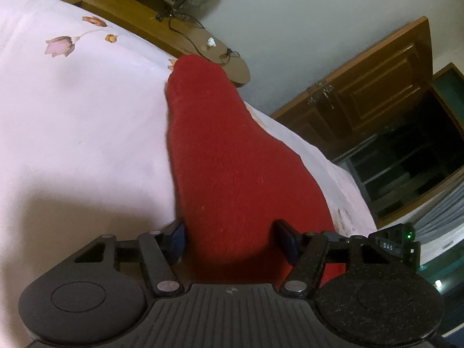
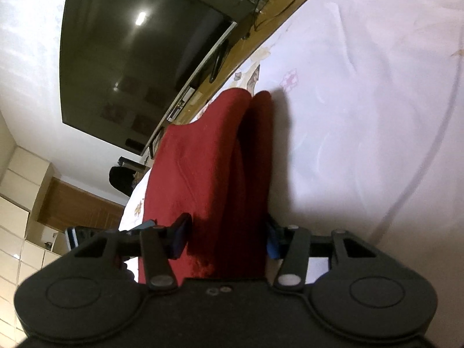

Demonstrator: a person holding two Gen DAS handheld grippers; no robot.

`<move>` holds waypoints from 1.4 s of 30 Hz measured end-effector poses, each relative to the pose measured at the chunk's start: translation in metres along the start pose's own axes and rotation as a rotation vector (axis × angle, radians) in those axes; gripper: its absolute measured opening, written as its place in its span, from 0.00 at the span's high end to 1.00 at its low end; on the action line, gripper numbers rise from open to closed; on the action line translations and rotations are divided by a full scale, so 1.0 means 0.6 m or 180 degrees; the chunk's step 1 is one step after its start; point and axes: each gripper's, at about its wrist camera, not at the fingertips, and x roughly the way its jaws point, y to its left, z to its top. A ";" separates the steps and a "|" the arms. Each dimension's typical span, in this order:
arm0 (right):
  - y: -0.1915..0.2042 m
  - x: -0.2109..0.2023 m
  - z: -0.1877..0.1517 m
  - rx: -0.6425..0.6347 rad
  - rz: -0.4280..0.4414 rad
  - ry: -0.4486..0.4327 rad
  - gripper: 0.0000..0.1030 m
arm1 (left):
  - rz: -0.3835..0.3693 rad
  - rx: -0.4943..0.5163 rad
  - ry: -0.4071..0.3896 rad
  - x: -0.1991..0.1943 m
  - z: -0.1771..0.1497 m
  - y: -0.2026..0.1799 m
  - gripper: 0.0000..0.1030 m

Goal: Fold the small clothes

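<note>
A small red knit garment [image 1: 232, 159] hangs from both grippers above a pale pink flowered bedsheet [image 1: 81, 121]. In the left wrist view it stretches away from my left gripper [image 1: 232, 239], whose blue-padded jaws are shut on its near edge. In the right wrist view the same red garment [image 2: 208, 162] shows doubled over in two layers. My right gripper [image 2: 227, 237] is shut on its near end. The fingertips of both grippers are hidden by the cloth.
A wooden bench [image 1: 174, 26] with cables runs along the bed's far edge. A large dark TV [image 2: 139, 58] stands on it. A wooden door [image 1: 371, 87] and cupboards [image 2: 26, 203] stand beyond the bed.
</note>
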 end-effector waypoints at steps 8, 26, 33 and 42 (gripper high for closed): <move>0.035 0.026 -0.012 -0.0330 -0.0298 -0.0190 0.67 | 0.0259 0.0273 -0.0139 -0.002 -0.004 -0.039 0.54; 0.147 0.025 -0.022 -0.0595 -0.0259 -0.0317 0.70 | 0.0209 0.0513 -0.0306 -0.128 0.015 -0.055 0.58; 0.230 0.070 -0.048 -0.0710 -0.0290 -0.0337 0.70 | 0.0212 0.0554 -0.0387 -0.226 0.027 -0.018 0.58; 0.331 0.215 -0.078 -0.0857 -0.0086 -0.0104 0.70 | 0.0473 0.0379 -0.0593 -0.396 0.037 0.097 0.58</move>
